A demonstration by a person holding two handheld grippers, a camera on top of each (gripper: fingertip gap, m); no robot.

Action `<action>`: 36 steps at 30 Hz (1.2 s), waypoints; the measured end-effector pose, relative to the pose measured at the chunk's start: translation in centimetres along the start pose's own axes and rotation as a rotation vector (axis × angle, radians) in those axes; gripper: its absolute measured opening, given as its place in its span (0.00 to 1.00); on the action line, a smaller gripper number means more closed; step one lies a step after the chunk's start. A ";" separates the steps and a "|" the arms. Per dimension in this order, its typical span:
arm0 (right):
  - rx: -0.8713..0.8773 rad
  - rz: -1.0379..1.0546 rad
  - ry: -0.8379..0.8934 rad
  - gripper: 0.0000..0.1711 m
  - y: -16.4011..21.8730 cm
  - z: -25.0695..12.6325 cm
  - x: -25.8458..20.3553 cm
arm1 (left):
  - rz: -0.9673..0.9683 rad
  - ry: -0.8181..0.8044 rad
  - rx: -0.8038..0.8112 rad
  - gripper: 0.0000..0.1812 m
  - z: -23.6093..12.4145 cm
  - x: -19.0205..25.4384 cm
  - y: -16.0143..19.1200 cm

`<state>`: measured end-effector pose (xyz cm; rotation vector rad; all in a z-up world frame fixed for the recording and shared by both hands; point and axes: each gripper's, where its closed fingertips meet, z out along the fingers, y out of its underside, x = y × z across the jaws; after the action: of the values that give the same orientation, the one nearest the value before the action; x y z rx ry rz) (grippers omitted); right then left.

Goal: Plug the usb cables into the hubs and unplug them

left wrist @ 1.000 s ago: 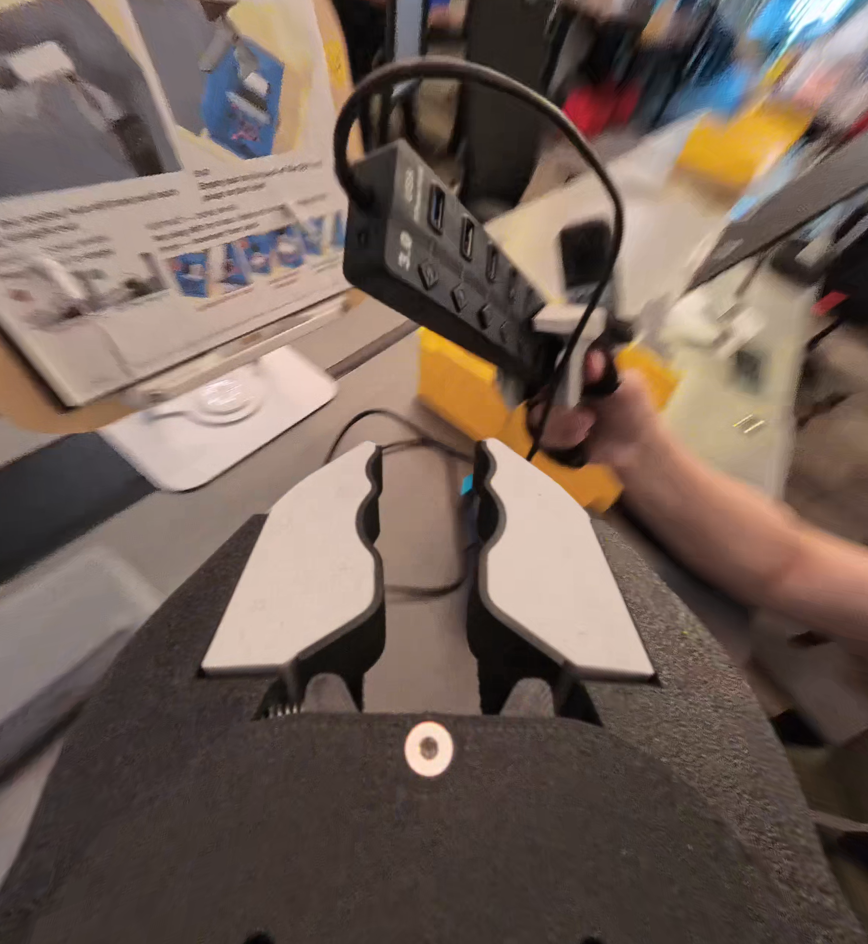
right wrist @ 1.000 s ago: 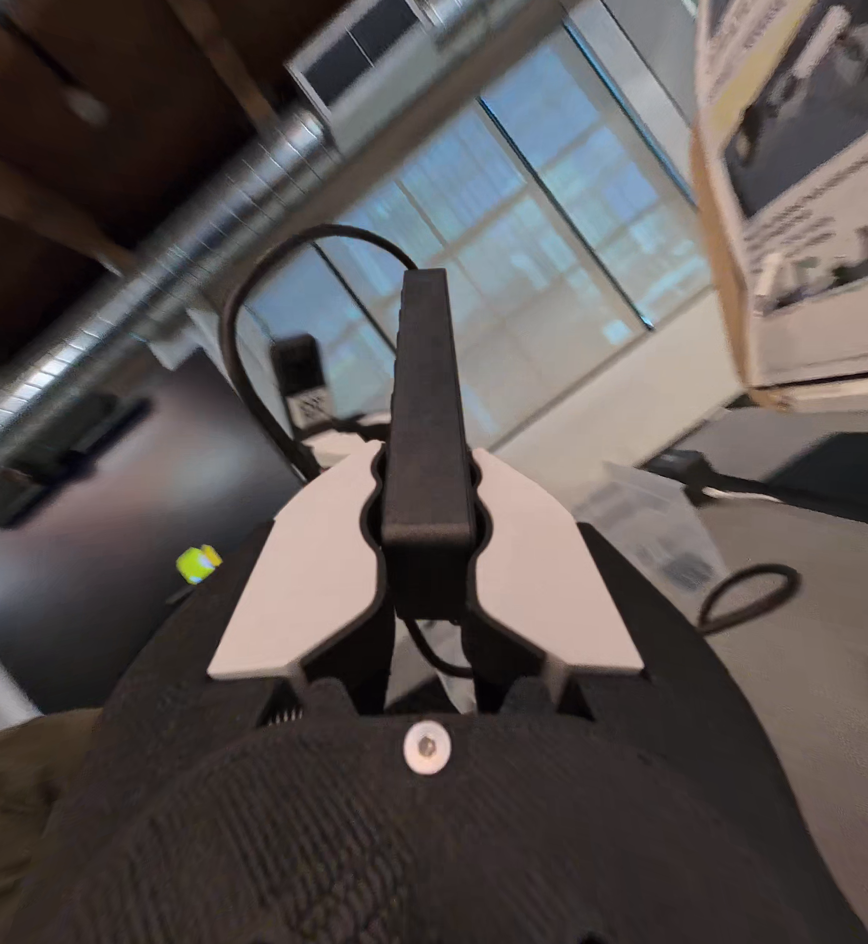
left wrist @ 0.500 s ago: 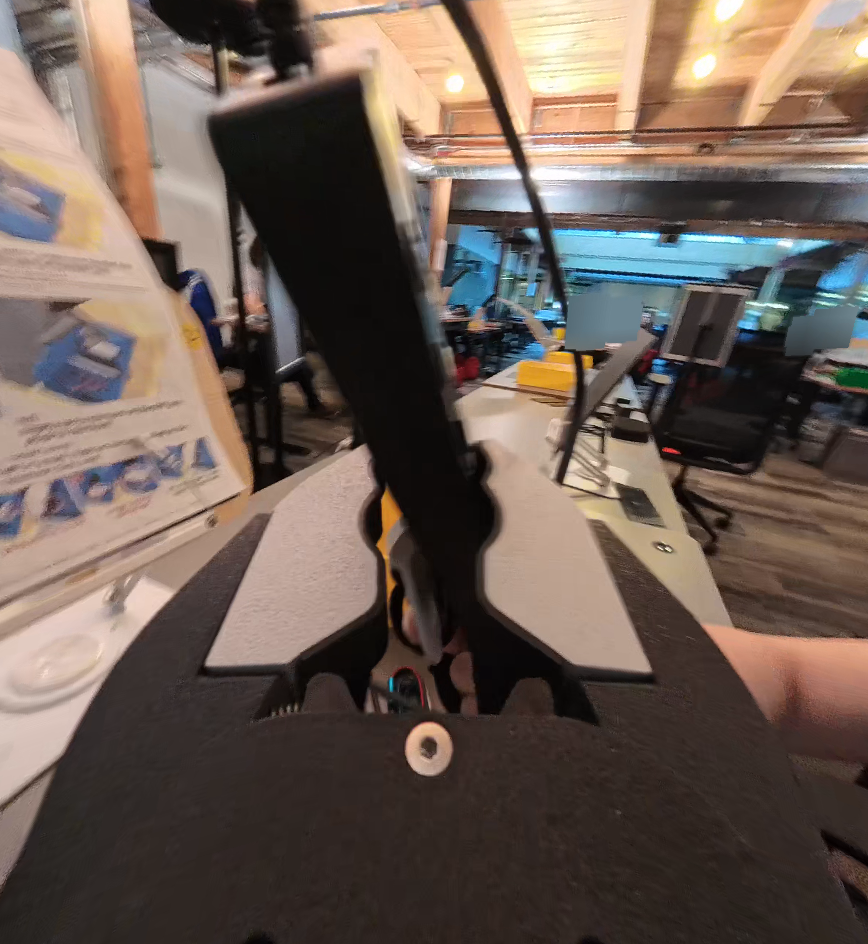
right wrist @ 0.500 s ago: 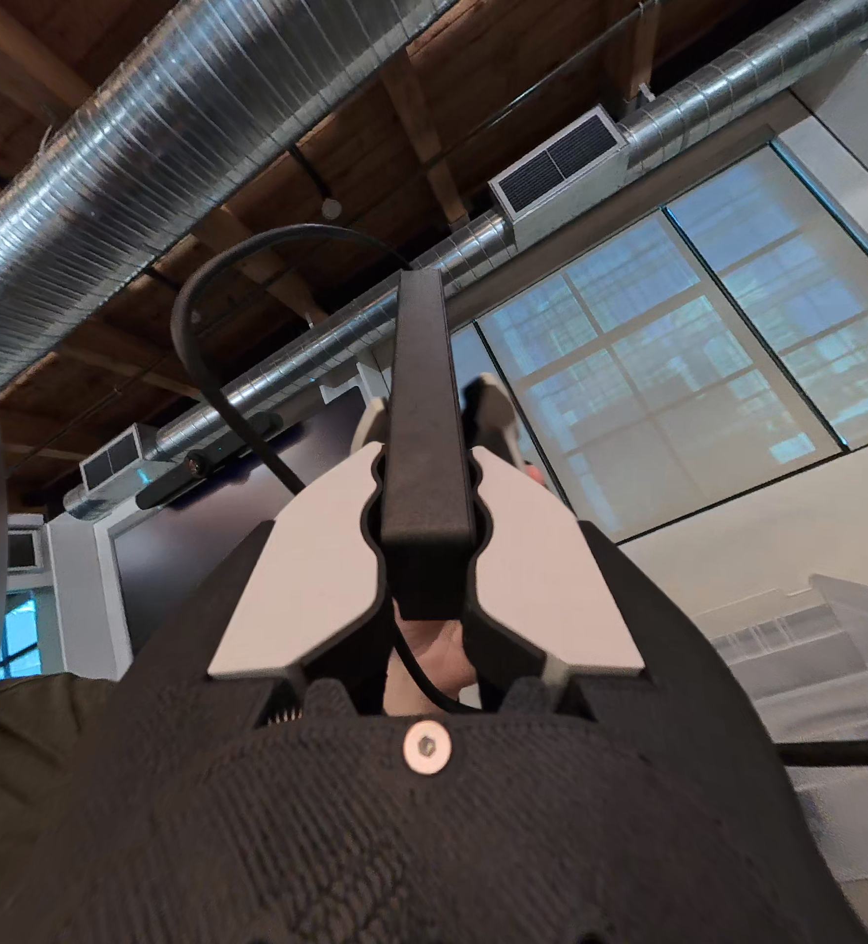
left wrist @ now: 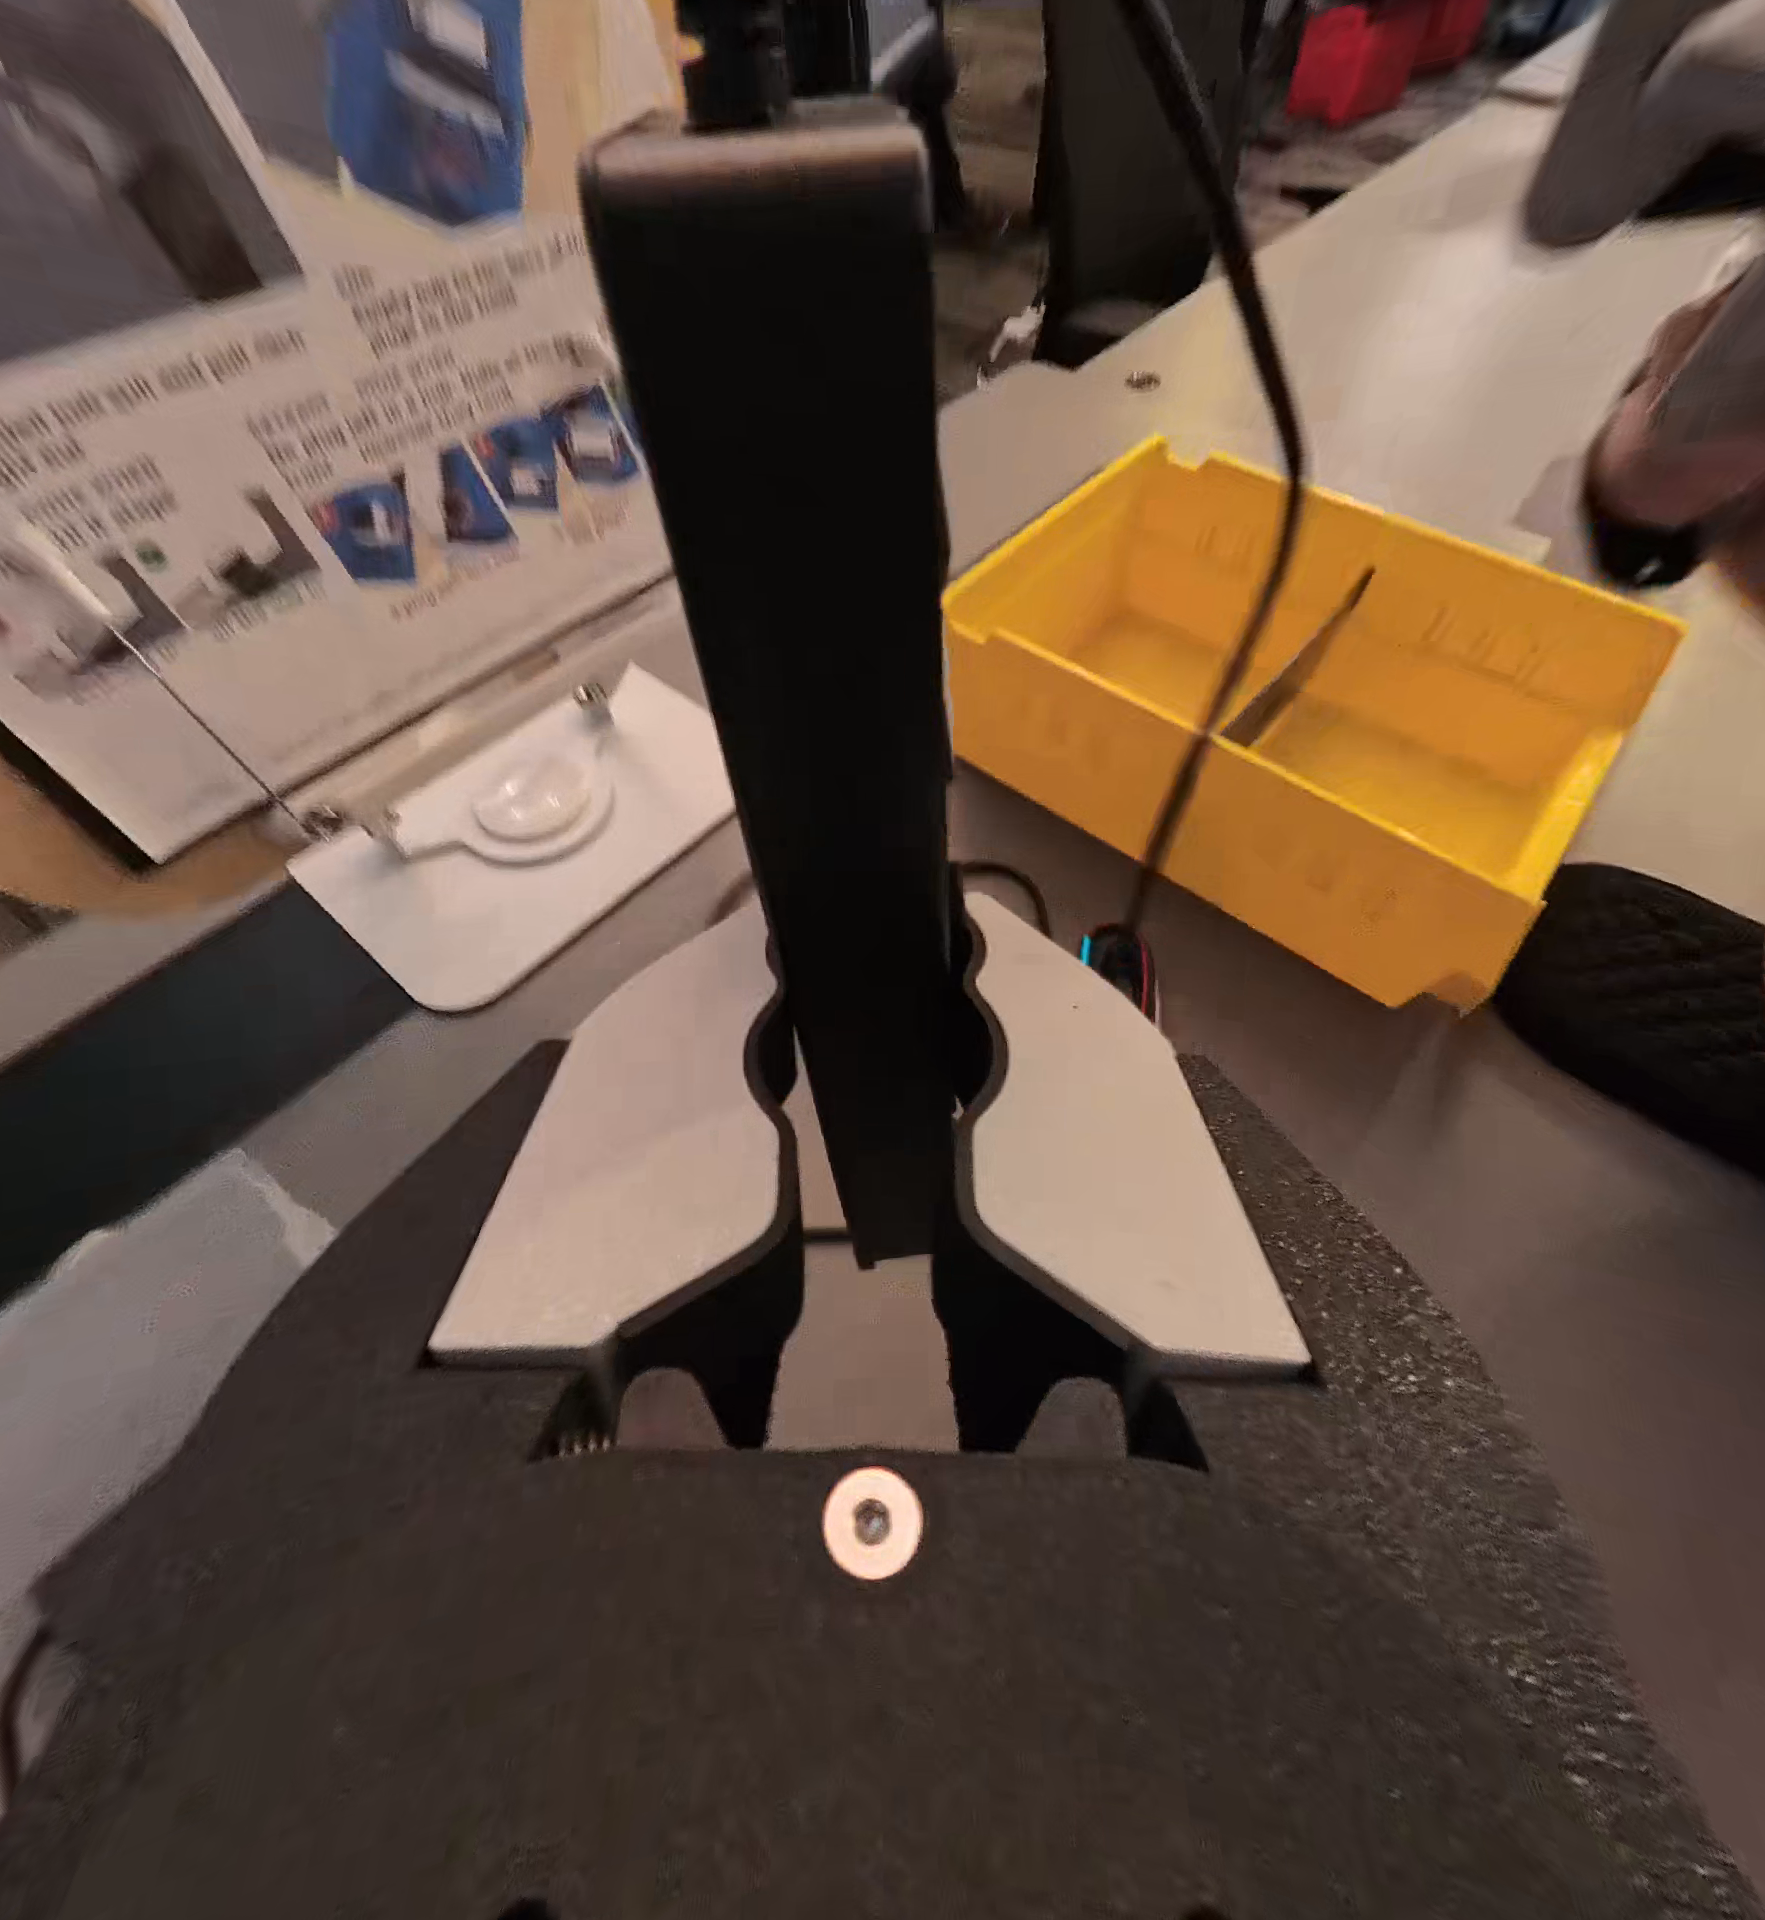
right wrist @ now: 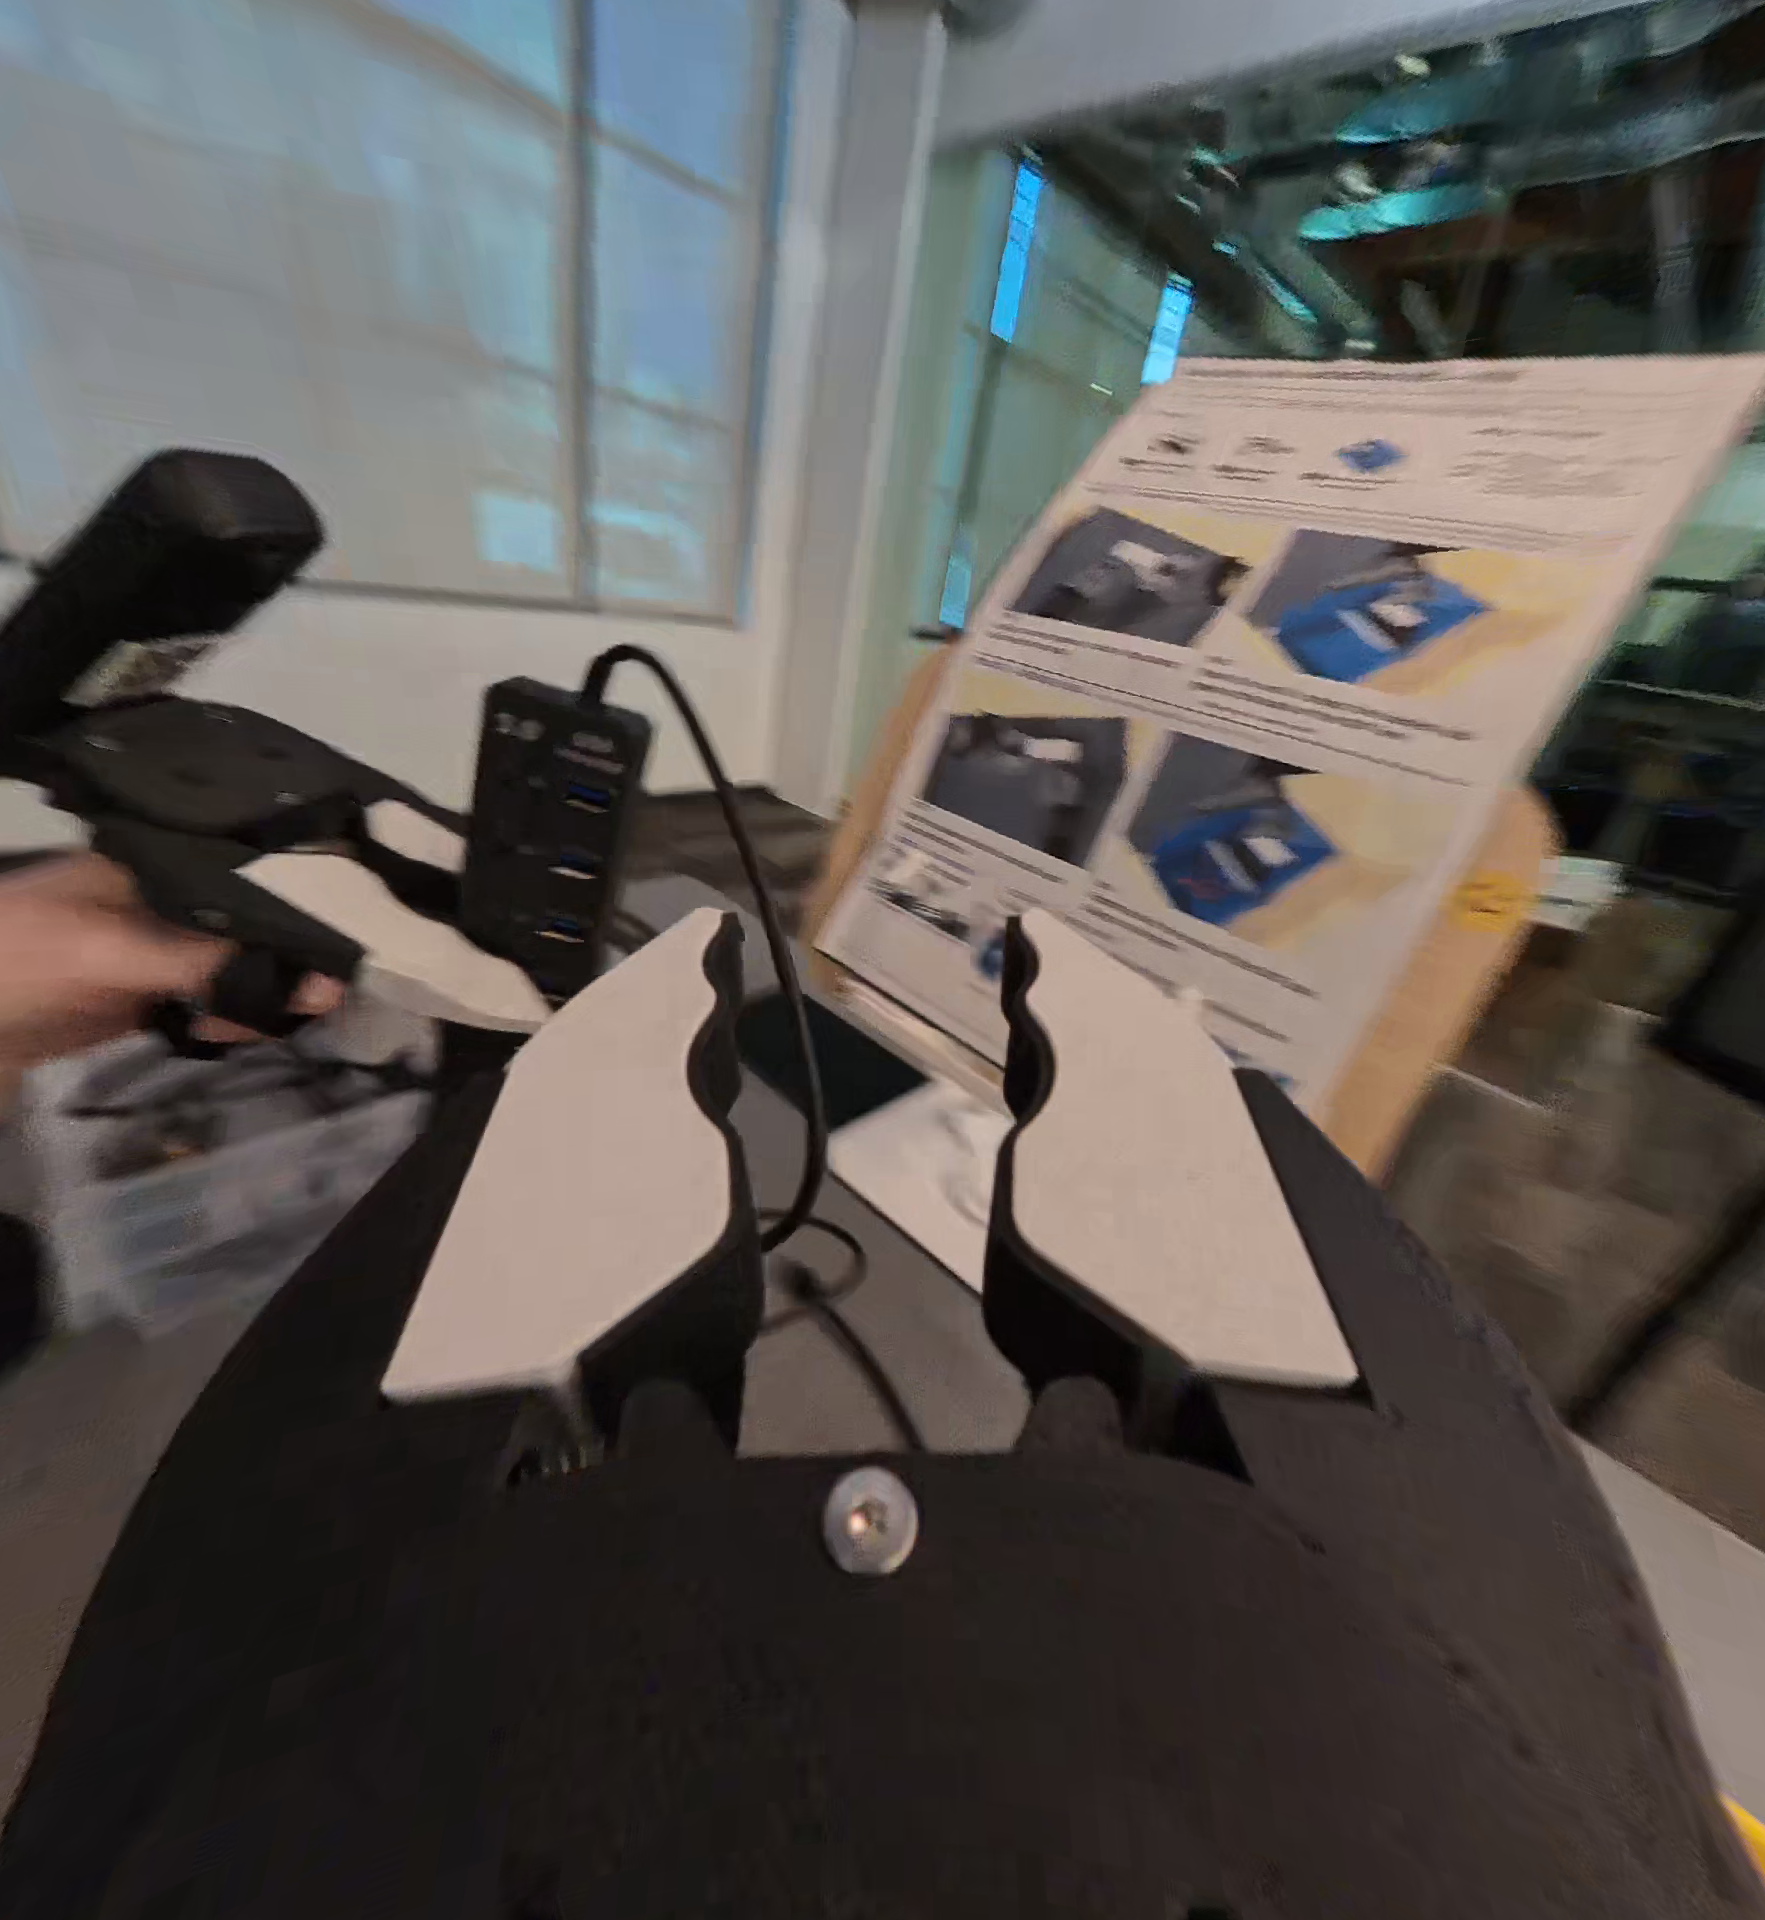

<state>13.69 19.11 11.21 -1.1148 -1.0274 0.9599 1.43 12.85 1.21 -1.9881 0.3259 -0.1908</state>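
Observation:
My left gripper (left wrist: pixel 867 977) is shut on a black USB hub (left wrist: pixel 784 520) and holds it upright above the grey table; this view shows only the hub's plain back. The hub's black cable (left wrist: pixel 1273 436) hangs down on the right to a plug (left wrist: pixel 1117 951) on the table. In the right wrist view the same hub (right wrist: pixel 556 821) shows its blue ports, held by the left gripper (right wrist: pixel 473 914), and its cable (right wrist: pixel 753 935) loops down. My right gripper (right wrist: pixel 867 966) is open and empty, a short way from the hub.
A yellow two-compartment bin (left wrist: pixel 1273 727) stands right of the hub. An instruction board (left wrist: pixel 234 468) on a white base (left wrist: pixel 504 862) stands at the left, also in the right wrist view (right wrist: pixel 1221 727). A clear plastic bag (right wrist: pixel 182 1195) lies under the left gripper. A hand (left wrist: pixel 1740 416) is at upper right. There is about 15 centimetres between the tips of the two grippers.
The hub passed from my right gripper to my left. The left closed on it; the right opened and drew back. Both views tilted down toward the table.

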 end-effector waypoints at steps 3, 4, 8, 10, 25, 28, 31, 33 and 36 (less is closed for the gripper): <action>-0.063 -0.112 0.037 0.24 -0.8 -1.6 0.2 | -0.058 0.027 -0.102 0.14 1.2 -0.4 2.0; -0.054 -0.085 -0.062 0.18 -1.0 -1.6 -1.4 | -0.072 0.042 -0.116 0.14 1.4 -0.3 2.2; -0.104 0.131 -0.353 0.21 1.5 0.9 -6.2 | -0.078 0.276 -0.103 0.14 1.6 3.1 1.7; -0.204 0.158 -0.353 0.29 4.5 2.6 -6.3 | -0.060 0.383 -0.111 0.14 1.4 4.9 1.8; -0.145 0.383 -0.745 0.16 3.2 1.0 -10.3 | 0.125 0.704 -0.010 0.15 0.7 12.2 0.9; -0.099 0.370 -0.689 0.16 2.4 1.0 -9.1 | 0.062 0.677 -0.025 0.23 1.4 11.9 1.2; -0.062 0.376 -0.666 0.16 1.5 0.4 -8.1 | 0.050 0.650 -0.043 0.30 2.4 11.7 2.0; -0.037 0.386 -0.659 0.16 0.9 0.1 -7.7 | 0.055 0.677 -0.025 0.29 2.8 12.5 2.0; -0.031 0.381 -0.648 0.16 0.9 0.0 -7.5 | 0.078 0.674 -0.015 0.24 4.0 13.5 2.1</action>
<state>11.71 12.14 9.25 -1.0648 -1.3696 1.6857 15.04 11.24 -2.55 -1.8712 0.8314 -0.8140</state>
